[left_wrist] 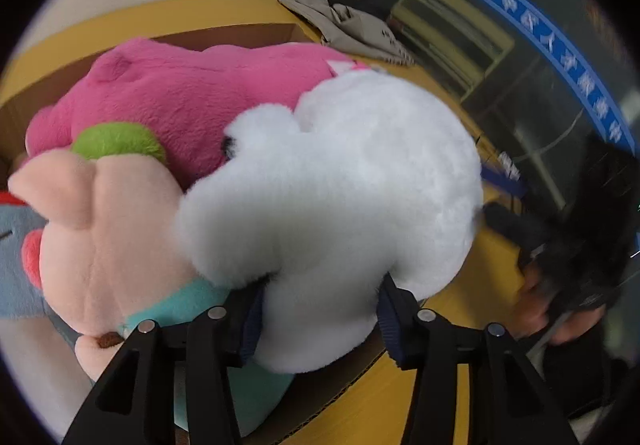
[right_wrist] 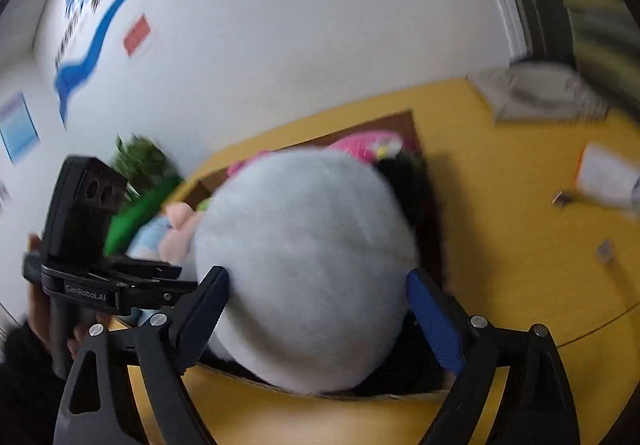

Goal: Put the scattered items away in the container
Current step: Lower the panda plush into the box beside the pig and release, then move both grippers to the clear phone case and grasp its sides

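Bench edge: the yellow bench point(right_wrist: 500, 205) meets a white wall point(right_wrist: 300, 25) along its far side; bare surface lies to the right of the box.
Box: a brown cardboard box point(left_wrist: 248, 33) sits on the bench, its near rim showing under the toys.
Box contents: a pink plush point(left_wrist: 192, 85), a peach plush pig point(left_wrist: 104, 229) and a bit of grey-blue plush point(left_wrist: 16, 265) fill it close together.
White plush toy: the white plush toy point(left_wrist: 340, 181) hangs over the box, touching the pink plush and the pig.
Left hand-held gripper: the left hand-held gripper point(left_wrist: 320, 321) pinches the lower part of the white plush toy between its blue pads.
Right hand-held gripper: the right hand-held gripper point(right_wrist: 316, 317) stands spread around the same toy; the view is too blurred to tell whether its pads touch the fur.
Other bench items: folded grey cloth point(left_wrist: 352, 29) at the far corner, white paper point(right_wrist: 604, 173) near the right.
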